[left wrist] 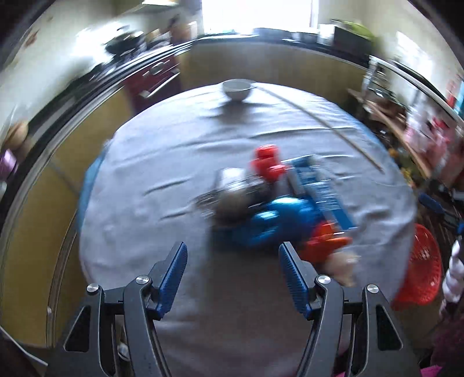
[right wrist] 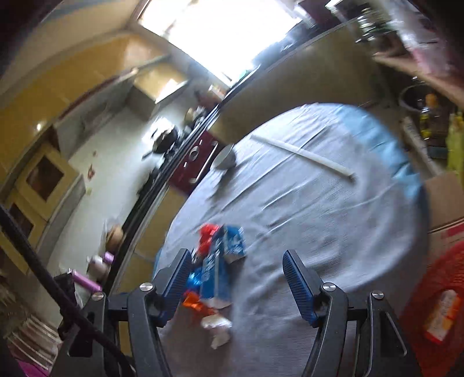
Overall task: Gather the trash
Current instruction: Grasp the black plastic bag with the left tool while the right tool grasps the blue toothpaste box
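I'm looking into a kitchen washed with daylight from a bright window [left wrist: 255, 14] at the far wall. A dark counter [left wrist: 290, 40] runs below it, cluttered with blurred items I can't make out. The lower cabinet fronts [left wrist: 261, 66] are tan, and yellow cupboards [right wrist: 34, 179] with glass doors line the left wall. A dark red oven front [left wrist: 156, 78] sits under the left counter. The round bench [left wrist: 162, 150] wears a grey cloth with wrinkles. A wooden shelf [left wrist: 391, 121] stands at the right.
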A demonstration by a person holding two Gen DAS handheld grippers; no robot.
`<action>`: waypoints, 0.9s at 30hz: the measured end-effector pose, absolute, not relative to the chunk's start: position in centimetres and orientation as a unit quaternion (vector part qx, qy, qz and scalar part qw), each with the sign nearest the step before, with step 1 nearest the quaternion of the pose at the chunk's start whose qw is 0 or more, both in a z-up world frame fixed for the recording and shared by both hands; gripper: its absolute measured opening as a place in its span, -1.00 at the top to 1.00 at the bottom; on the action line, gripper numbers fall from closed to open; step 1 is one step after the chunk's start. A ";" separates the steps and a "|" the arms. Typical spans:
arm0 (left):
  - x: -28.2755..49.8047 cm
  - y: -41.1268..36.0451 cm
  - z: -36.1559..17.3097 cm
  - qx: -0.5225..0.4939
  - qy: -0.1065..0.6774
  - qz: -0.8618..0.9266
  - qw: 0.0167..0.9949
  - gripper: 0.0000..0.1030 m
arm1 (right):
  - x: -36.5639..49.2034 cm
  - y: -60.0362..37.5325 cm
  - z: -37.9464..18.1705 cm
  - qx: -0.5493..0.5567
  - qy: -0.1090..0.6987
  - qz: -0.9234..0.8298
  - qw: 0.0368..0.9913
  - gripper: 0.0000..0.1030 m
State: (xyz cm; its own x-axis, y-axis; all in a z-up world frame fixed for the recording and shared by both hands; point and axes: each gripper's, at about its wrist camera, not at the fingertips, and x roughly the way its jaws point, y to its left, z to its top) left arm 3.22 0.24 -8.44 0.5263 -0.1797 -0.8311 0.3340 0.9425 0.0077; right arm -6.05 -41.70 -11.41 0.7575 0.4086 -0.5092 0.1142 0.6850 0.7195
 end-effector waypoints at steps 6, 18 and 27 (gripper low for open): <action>6.2 3.5 -10.5 0.071 0.456 -0.177 0.869 -0.29 | -1.7 -34.4 -13.8 0.355 0.400 0.095 0.839 -0.35; 13.0 1.9 -12.4 0.016 0.485 -0.287 0.826 -0.28 | 4.6 -28.6 -16.2 0.310 0.494 0.054 0.811 -0.35; 14.2 -0.5 -14.3 0.001 0.511 -0.312 0.801 0.63 | 6.3 -27.2 -18.7 0.292 0.526 0.044 0.797 0.15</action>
State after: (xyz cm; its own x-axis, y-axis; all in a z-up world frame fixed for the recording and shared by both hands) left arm 14.21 -0.53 -14.35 0.2831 -0.4995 -0.8187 0.5005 0.8051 -0.3181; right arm 6.26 -27.20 -18.68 0.4423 0.3774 -0.8136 0.2383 0.8251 0.5123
